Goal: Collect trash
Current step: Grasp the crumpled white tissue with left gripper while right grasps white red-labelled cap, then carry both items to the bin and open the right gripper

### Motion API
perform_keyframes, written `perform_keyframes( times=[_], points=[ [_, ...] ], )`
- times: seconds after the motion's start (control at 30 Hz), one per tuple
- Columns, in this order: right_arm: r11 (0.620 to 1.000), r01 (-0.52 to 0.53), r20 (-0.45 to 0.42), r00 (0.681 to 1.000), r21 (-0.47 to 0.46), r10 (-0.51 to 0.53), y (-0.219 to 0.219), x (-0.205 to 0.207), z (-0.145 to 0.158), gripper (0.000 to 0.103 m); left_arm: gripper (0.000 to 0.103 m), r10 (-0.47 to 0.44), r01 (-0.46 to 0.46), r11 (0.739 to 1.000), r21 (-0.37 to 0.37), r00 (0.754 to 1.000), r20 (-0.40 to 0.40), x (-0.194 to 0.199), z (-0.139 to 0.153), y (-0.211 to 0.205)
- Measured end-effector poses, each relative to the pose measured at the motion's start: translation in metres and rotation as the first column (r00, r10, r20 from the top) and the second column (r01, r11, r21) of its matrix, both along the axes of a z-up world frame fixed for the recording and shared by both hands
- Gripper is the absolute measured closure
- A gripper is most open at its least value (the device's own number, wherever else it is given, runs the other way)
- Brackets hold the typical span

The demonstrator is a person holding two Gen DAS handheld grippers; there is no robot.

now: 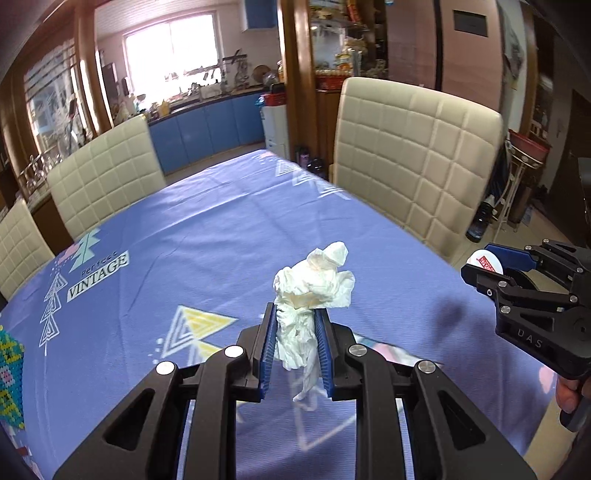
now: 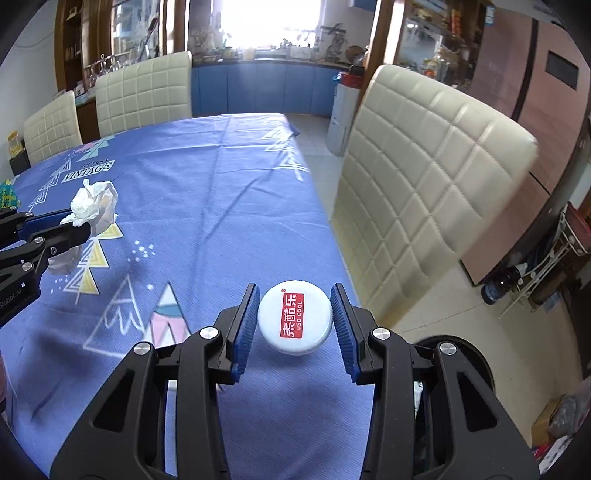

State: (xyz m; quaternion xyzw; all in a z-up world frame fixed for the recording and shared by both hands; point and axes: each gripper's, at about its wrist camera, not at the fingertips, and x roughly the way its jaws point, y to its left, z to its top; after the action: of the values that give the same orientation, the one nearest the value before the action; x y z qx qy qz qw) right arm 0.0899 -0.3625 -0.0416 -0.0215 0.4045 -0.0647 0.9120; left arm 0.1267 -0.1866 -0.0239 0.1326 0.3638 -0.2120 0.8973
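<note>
The left gripper (image 1: 295, 343) pinches a crumpled white tissue (image 1: 314, 291) between its blue-padded fingers (image 1: 269, 343), holding it up off the purple tablecloth (image 1: 207, 236). The wad bulges above the fingertips toward twelve o'clock, and a twisted tail of paper hangs down between the fingers toward six. In the right wrist view the same tissue (image 2: 94, 203) shows at nine o'clock, clamped in the left gripper (image 2: 74, 225) above the cloth's yellow triangle print.

The right gripper (image 2: 293, 325) grips a round white bottle cap (image 2: 294, 321) with a red label reading "SO COOL"; both blue pads (image 2: 245, 328) press against its opposite edges, and the cap faces the camera, held over the near right edge of the tablecloth (image 2: 207, 177). From the left wrist view, the right gripper (image 1: 491, 273) sits at three o'clock with the cap (image 1: 485, 261) at its tip, and part of the person's hand (image 1: 569, 395) wraps its handle.

A cream quilted chair (image 1: 417, 158) stands at the table's right side at one o'clock, two more chairs (image 1: 107, 170) at ten o'clock along the far side. A "VINTAGE" print (image 1: 98, 271) marks the cloth at nine o'clock. Blue kitchen cabinets (image 2: 258, 88) run under a bright window (image 2: 269, 22) at twelve o'clock.
</note>
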Motion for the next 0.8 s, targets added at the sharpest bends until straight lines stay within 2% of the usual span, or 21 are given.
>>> perform_keyframes(
  times=[0.33,0.8],
  points=[
    [0.996,0.084,0.045,0.995,-0.009,-0.084,-0.066,-0.052,0.013,0.062,0.082,-0.134,0.133,0.990,0.035,0.991,0.029,-0.044,0.010,-0.084],
    [0.984,0.180,0.057,0.982,-0.002,-0.180,-0.133,-0.085,0.013,0.061,0.082,-0.265,0.263,0.963,0.062,0.963,0.038,-0.077,0.011,-0.170]
  ],
)
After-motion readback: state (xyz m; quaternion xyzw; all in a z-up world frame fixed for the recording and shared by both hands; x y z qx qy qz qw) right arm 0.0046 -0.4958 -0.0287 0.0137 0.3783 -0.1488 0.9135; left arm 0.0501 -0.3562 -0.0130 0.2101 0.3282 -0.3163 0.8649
